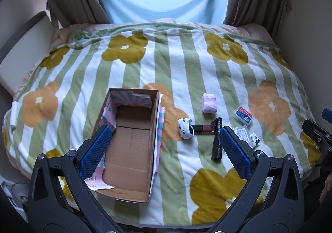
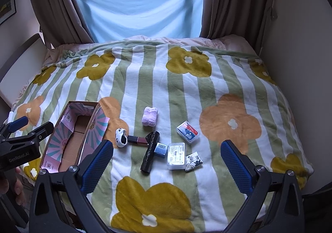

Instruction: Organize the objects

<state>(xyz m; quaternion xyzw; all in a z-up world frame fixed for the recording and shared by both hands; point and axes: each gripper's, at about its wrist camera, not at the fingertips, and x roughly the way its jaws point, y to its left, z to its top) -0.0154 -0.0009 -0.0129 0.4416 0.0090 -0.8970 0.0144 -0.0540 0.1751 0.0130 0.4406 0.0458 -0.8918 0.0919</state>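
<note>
An open, empty cardboard box (image 1: 130, 150) (image 2: 70, 145) lies on the flowered blanket at the left. To its right lie a pink fluffy item (image 1: 209, 102) (image 2: 149, 116), a panda sock (image 1: 185, 128) (image 2: 121, 137), a dark red lipstick (image 1: 204, 128) (image 2: 138, 140), a black roll (image 1: 216, 139) (image 2: 149, 154), a small blue box (image 2: 161, 150), a clear case (image 2: 176, 156), a red-blue case (image 1: 242, 115) (image 2: 187, 131) and a patterned packet (image 2: 193, 161). My left gripper (image 1: 164, 150) is open above the box's right side. My right gripper (image 2: 166, 164) is open above the items.
The blanket (image 2: 186, 87) covers a bed that ends at brown curtains (image 2: 228, 0) and a blue sheet over the window. A wall runs along the right, a white headboard (image 1: 22, 54) along the left. The left gripper shows in the right wrist view (image 2: 25, 139).
</note>
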